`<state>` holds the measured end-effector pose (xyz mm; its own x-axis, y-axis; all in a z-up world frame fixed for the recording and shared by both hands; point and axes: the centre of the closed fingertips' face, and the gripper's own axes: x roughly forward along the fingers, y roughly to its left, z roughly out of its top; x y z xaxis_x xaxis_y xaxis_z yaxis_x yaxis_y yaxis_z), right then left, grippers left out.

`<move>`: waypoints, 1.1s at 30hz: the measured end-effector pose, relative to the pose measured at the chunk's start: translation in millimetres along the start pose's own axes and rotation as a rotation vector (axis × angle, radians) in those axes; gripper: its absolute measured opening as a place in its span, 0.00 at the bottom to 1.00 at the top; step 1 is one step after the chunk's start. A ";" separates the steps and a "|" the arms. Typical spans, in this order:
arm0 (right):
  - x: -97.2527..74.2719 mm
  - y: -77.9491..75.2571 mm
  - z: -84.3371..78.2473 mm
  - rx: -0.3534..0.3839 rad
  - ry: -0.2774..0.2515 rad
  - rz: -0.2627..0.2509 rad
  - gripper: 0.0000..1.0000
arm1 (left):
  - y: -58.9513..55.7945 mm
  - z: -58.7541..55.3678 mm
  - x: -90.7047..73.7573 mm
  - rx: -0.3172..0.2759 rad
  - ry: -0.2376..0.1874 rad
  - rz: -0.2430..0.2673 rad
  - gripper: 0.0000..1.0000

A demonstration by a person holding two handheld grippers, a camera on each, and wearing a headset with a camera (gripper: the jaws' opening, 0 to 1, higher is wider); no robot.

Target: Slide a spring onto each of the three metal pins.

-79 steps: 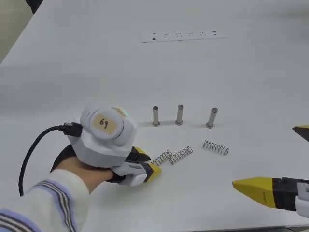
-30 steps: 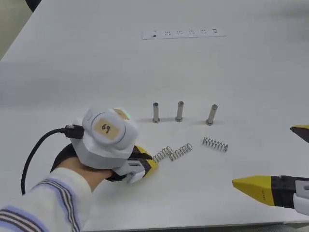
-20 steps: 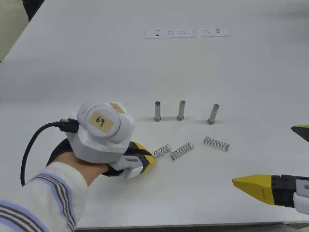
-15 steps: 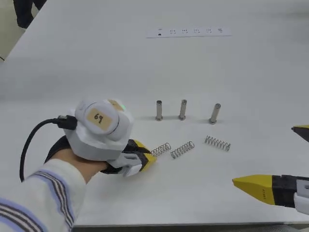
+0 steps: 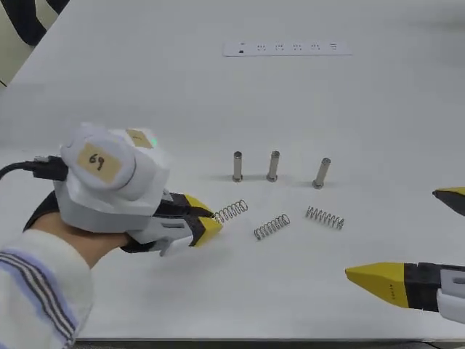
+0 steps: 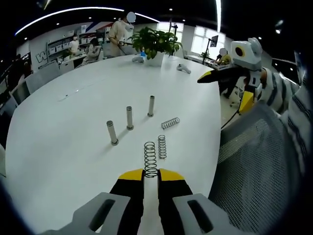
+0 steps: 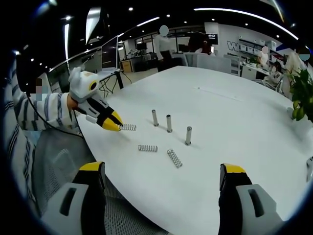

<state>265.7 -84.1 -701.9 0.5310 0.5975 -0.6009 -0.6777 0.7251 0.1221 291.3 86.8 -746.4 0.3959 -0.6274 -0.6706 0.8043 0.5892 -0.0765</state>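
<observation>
White workbench (image 5: 145,87) under us: the spring (image 5: 231,211) is pinched by its near end between the jaws of our left gripper (image 6: 151,172), free end aimed at the three bare metal pins (image 5: 273,166) standing in a row just beyond. We judge it light, bendy and quick to flick away, so an end hold leaving the bore free suits. Two other springs (image 5: 271,226) lie loose nearby; our right gripper (image 7: 162,168) hangs with jaws wide apart, empty.

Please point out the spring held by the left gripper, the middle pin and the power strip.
held spring (image 6: 150,157): left gripper view, middle coils.
middle pin (image 5: 273,166): head view, mid shaft.
power strip (image 5: 287,49): head view, its centre.
</observation>
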 end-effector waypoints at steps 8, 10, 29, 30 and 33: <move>2.5 2.0 -0.3 -0.006 0.011 0.014 0.96 | 0.6 10.4 -19.4 0.060 -0.003 0.001 0.03; 3.5 3.8 0.0 -0.016 0.016 0.022 0.95 | -2.2 12.3 -22.2 0.075 -0.007 -0.020 0.03; 12.1 13.0 9.3 -0.174 0.054 0.139 0.83 | -14.7 14.5 -36.3 0.189 -0.007 -0.113 0.03; 13.4 13.3 11.7 -0.181 0.049 0.147 0.82 | -15.0 14.6 -36.6 0.192 -0.008 -0.116 0.03; 16.6 14.9 16.2 -0.191 0.037 0.171 0.80 | -16.1 13.3 -37.2 0.204 0.000 -0.127 0.03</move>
<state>272.7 -57.9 -697.3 0.3839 0.6905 -0.6131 -0.8417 0.5348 0.0752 269.5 93.9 -710.4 0.2857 -0.6902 -0.6649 0.9206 0.3904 -0.0097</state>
